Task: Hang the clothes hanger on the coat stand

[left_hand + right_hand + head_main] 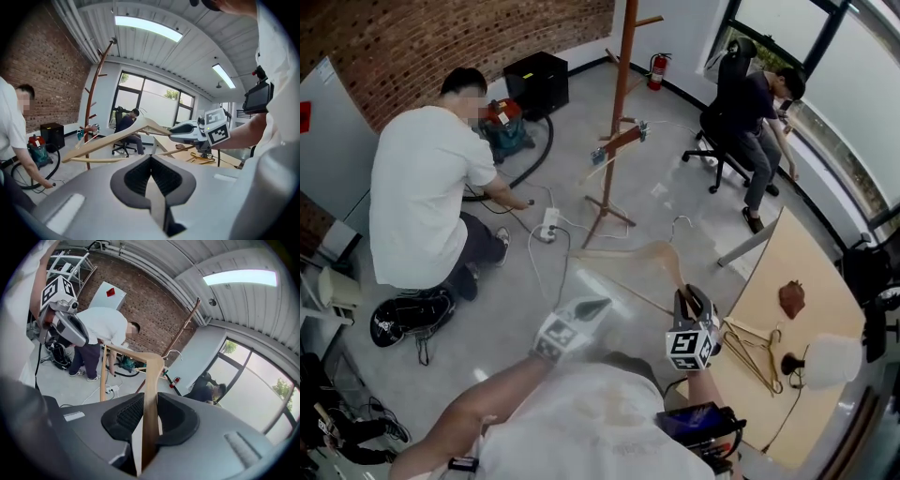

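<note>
A wooden clothes hanger is held over the floor, one arm clamped in my right gripper. In the right gripper view the jaws are shut on that arm, and the hanger's metal hook points away. My left gripper hovers just left of the hanger, touching nothing; its jaws are shut and empty. The wooden coat stand rises from the floor ahead, well beyond the hanger. It also shows as the coat stand behind the hanger and the coat stand.
A person in a white shirt crouches at left by cables and a power strip. Another person sits on an office chair at the back right. A wooden table at right carries more hangers and a lamp.
</note>
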### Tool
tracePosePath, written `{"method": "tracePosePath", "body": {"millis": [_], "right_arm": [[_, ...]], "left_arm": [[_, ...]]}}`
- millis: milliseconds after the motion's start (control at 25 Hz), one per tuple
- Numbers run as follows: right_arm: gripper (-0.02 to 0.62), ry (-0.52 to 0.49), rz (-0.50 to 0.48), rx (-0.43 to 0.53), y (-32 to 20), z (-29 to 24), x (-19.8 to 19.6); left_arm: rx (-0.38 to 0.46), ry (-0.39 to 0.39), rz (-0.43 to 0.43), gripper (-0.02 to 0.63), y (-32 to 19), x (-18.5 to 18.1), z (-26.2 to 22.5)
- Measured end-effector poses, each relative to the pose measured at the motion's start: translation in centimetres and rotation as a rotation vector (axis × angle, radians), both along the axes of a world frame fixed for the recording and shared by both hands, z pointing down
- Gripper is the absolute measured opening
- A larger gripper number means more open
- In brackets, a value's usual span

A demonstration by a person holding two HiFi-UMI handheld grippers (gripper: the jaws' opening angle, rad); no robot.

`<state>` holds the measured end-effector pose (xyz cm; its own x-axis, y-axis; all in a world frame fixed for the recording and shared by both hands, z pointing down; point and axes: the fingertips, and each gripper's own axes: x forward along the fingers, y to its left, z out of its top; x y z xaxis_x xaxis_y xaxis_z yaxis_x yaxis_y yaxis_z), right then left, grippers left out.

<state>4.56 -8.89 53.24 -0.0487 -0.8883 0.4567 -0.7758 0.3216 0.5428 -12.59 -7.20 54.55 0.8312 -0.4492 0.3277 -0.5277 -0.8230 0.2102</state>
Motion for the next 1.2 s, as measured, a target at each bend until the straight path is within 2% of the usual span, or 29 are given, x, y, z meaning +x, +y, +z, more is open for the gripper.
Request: {"method": "tracePosePath", "body": {"millis": [160,320,720,1000,1200], "right_arm": [[0.098,-0.019,-0.051,0.009,-4.5,0.5,-0.6],[0.098,-0.032,-0.108,0.017,-9.6,0.3,-1.2],[0.099,-0.052,-0.228,0.077,-19.5,-2.8,1.7],[0.1,-0.074,-0.297,0.148,-24.5,-5.3,1.9],[0.1,-0.084,-0.327,0.191,-28.0,-7.0,1.4]], "left_arm": [[0.044,0.012,-0.053,0.002,-4.3,-0.2,-0.2],[0.027,-0.003,-0.091,0.002,-9.0,0.2,-1.4],[0.06,-0.003,-0.129,0.002,-18.7,5.2,-4.2],[0.073,0.002,-0.163,0.002,-23.3,6.2,-6.6],[0.086,0.005,-0.154,0.002,-27.0,6.6,-8.3]]}}
